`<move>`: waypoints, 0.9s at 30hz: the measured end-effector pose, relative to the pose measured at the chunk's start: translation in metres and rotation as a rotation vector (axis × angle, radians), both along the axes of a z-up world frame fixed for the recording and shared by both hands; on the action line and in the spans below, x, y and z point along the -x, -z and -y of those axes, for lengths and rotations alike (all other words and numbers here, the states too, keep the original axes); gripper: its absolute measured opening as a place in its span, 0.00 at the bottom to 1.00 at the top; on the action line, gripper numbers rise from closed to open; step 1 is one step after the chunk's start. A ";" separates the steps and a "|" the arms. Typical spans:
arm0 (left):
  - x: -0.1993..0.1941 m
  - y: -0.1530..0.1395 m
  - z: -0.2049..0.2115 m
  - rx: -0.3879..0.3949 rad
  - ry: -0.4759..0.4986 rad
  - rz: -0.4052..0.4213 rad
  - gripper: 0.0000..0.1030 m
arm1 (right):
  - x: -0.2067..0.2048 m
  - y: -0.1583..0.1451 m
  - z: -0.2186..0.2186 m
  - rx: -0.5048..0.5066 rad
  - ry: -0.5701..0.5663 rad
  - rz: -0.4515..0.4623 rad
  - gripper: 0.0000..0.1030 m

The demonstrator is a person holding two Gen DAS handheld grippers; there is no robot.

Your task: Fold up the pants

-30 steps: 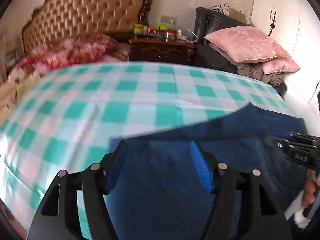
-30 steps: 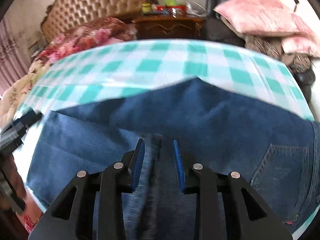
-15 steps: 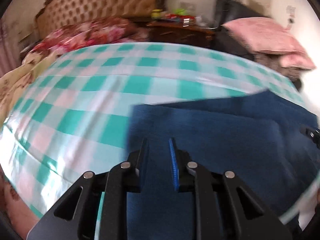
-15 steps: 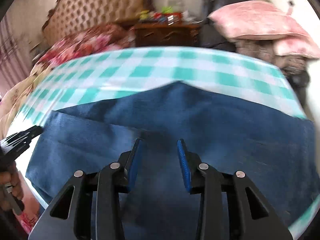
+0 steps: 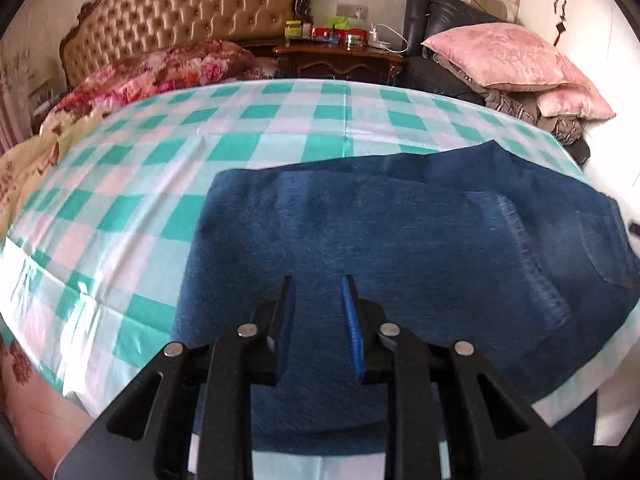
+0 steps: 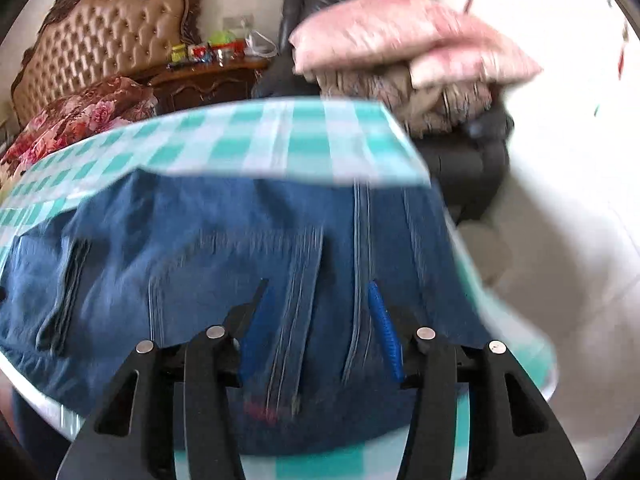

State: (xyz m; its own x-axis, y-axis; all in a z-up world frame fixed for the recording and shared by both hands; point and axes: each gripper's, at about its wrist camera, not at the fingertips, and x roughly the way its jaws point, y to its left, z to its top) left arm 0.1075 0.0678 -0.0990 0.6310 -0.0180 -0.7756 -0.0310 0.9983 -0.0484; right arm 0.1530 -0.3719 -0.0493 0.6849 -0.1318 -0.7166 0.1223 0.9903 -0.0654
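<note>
While both tongs hang over the cloth-covered table, the entry reads as follows.

Item: jeans (image 5: 400, 240), blue denim, already doubled, lying flat on the checked tablecloth (image 5: 160, 152) toward its near right part; long axis runs left to right. Folded edge at left; pocket and waistband end at right.

Left gripper (image 5: 318, 312): above the near left portion of the jeans, jaws narrowed to a small gap, nothing visibly pinched between them; the denim lies directly below and beyond it.

Right gripper (image 6: 320, 320): above the waistband end, jaws just widened, standing apart, no cloth clamped; view blurred.

Judgement: each hand is nearest its own end, so the next fold likely carries one end across along that long axis.
</note>
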 end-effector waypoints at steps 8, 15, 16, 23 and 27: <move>0.023 0.002 -0.018 -0.016 -0.073 -0.032 0.24 | -0.085 0.047 0.046 0.080 0.105 -0.158 0.47; 0.035 0.010 -0.037 -0.006 -0.111 -0.047 0.24 | -0.077 0.053 0.058 0.030 0.127 -0.133 0.58; 0.034 0.010 -0.036 -0.003 -0.111 -0.043 0.26 | -0.073 0.046 0.056 0.026 0.141 -0.124 0.59; 0.012 -0.004 0.001 0.053 0.011 0.023 0.26 | -0.022 -0.001 -0.079 -0.056 -0.213 -0.021 0.59; -0.014 -0.010 0.029 0.067 0.100 0.055 0.26 | -0.007 0.015 -0.169 -0.149 -0.356 -0.075 0.59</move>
